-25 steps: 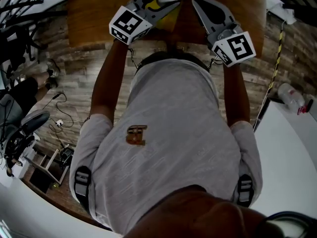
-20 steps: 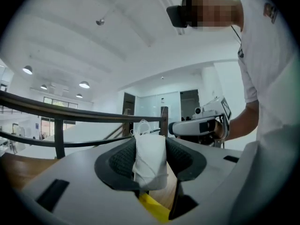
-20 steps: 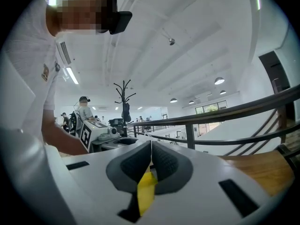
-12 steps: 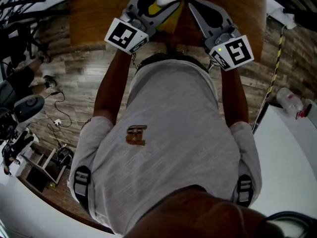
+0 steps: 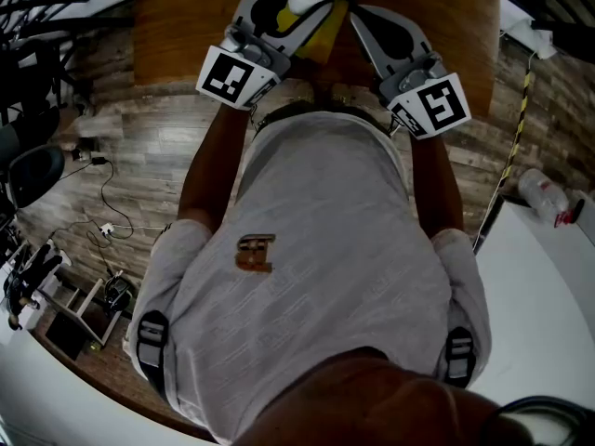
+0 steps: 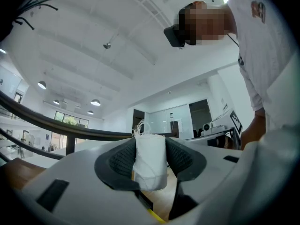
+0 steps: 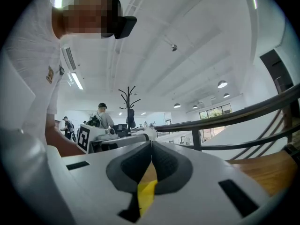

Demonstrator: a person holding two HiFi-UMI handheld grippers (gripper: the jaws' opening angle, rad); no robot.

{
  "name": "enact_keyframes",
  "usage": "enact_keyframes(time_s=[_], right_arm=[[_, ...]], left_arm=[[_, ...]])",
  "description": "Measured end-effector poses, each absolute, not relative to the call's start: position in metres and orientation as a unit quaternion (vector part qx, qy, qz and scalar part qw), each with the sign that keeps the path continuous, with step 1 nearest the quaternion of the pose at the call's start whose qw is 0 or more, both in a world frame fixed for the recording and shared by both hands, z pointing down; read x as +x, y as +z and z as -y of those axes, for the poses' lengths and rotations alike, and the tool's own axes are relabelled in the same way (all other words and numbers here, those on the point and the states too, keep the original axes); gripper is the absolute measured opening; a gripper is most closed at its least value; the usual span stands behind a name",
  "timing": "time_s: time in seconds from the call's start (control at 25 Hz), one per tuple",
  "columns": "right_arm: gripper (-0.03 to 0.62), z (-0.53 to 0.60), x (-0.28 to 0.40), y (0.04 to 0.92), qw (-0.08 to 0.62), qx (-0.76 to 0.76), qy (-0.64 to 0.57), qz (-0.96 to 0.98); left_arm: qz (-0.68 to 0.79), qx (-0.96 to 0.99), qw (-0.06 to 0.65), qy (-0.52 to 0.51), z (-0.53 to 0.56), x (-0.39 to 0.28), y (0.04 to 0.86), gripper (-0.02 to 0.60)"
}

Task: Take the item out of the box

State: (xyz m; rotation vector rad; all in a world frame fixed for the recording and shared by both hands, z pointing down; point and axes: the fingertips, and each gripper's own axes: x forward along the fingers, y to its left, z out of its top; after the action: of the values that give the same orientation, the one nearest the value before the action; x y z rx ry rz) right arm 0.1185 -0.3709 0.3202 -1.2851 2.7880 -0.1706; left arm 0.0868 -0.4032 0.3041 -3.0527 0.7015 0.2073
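Over a wooden tabletop [image 5: 177,26] that fills the top of the head view, a person in a white shirt [image 5: 316,249] stands on a plank floor [image 5: 139,147] with both arms stretched forward, one tool in each hand. The left hand-held gripper [image 5: 296,3] reaches across the tabletop's near edge, its marker cube [image 5: 228,74] facing up, and its dark ribbed pads are clamped on either side of a small white roll of cloth [image 6: 150,162] with frayed threads at its top. The roll stands upright between the pads, raised clear of the wood. The right hand-held gripper [image 7: 151,149] points level just beside the left one, its jaws pressed together with nothing between them. A yellow object [image 5: 327,37] lies on the tabletop between the two tools; whether it is the box cannot be told.
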Motion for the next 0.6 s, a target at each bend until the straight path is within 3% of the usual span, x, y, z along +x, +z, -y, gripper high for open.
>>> enact_keyframes(time_s=[0.6], right_arm=[[0.031, 0.351, 0.109, 0.319, 0.033, -0.409, -0.046, -0.911]], left_arm=[[-0.223, -0.972, 0.012, 0.077, 0.384, 0.083, 0.297, 0.207]])
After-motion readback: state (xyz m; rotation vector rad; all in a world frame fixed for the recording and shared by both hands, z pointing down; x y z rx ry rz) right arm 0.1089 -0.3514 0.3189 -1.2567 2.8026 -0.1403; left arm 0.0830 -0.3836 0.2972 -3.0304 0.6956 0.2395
